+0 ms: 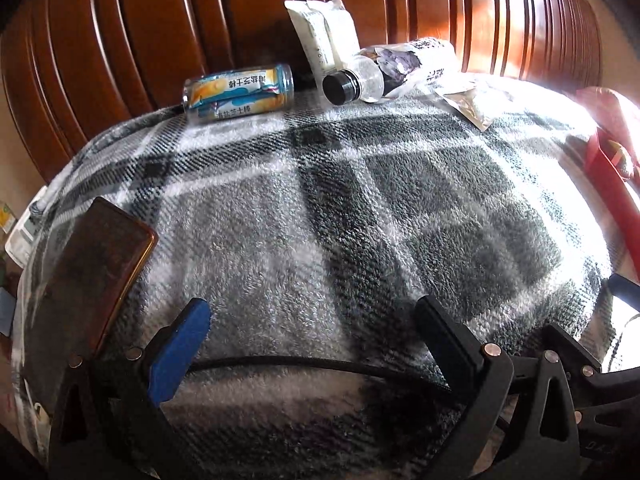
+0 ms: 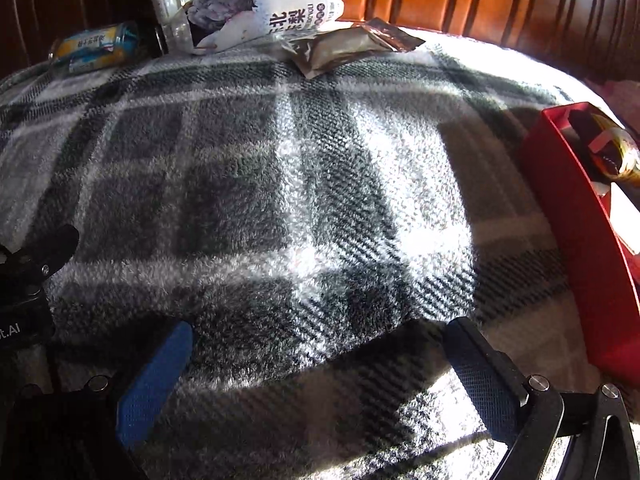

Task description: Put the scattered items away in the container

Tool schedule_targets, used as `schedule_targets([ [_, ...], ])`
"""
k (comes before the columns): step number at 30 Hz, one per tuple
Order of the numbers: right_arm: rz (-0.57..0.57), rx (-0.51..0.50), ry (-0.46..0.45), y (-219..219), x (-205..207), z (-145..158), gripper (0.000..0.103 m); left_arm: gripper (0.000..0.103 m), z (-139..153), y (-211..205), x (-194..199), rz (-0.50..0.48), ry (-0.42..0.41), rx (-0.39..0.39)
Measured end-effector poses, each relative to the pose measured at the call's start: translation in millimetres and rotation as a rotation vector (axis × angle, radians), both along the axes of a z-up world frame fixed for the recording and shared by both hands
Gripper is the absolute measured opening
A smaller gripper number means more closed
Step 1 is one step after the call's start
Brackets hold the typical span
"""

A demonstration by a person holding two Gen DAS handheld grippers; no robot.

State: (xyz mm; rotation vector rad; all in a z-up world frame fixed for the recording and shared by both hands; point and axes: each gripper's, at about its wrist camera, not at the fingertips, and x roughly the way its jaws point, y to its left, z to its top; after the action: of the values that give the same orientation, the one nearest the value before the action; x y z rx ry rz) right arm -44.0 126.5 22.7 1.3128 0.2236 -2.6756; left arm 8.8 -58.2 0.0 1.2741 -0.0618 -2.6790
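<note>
Both grippers, left [image 1: 312, 344] and right [image 2: 316, 364], gape empty over the blanket [image 2: 280, 200]; can [image 1: 239, 92], bottle [image 2: 256, 12] and sachet [image 2: 344, 46] await the red box [image 2: 576, 216].

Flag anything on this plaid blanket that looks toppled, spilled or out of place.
The clear plastic bottle with a black cap and the blue-and-yellow snack canister lie toppled on the plaid blanket by the wooden headboard, outside the red box. Nothing spilled.
</note>
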Motion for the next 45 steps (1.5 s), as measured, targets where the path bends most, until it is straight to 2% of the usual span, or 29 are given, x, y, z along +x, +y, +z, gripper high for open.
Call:
schedule_targets([
  [45,-0.005,-0.019,0.010,2.7,1.2,-0.4,0.103,0.103,-0.2,0.9,0.5,-0.003,0.000,0.001],
])
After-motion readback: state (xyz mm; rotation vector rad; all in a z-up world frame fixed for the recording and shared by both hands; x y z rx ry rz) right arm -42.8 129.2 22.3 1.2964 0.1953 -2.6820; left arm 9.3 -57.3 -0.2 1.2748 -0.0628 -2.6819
